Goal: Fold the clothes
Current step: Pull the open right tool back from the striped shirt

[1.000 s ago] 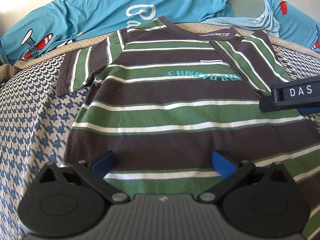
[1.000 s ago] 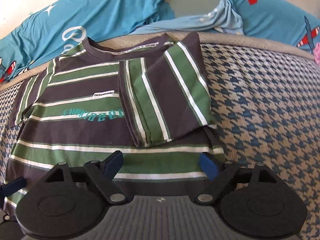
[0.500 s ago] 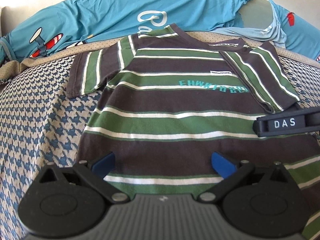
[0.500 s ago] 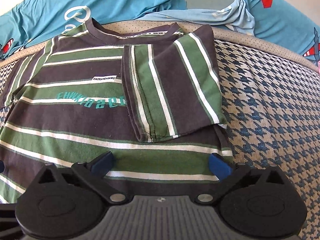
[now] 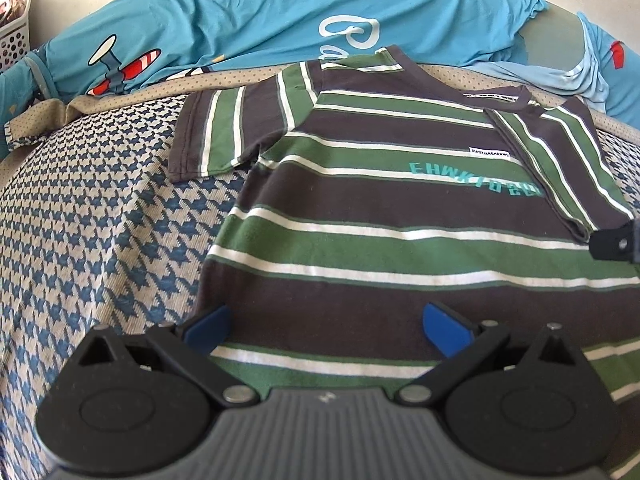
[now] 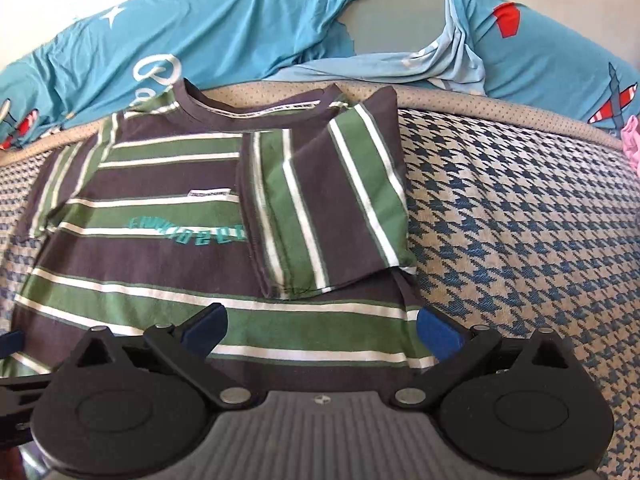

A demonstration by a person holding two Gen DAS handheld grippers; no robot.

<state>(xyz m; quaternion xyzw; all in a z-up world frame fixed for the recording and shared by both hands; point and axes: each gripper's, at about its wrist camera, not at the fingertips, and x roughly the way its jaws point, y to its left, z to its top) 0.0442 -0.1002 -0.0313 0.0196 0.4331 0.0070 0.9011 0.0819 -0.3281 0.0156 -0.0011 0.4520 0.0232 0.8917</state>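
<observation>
Right tool [image 5: 616, 242] retreated rightward, unfolded sleeve [image 5: 224, 132] left-view only

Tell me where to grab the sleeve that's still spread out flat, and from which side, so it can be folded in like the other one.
Grip the unfolded sleeve at its outer cuff hem, coming in with the left gripper from the houndstooth cover side. That edge lies free on the cover and nothing overlaps it, so a finger should slip under. The other sleeve already lies folded across the striped T-shirt.
</observation>
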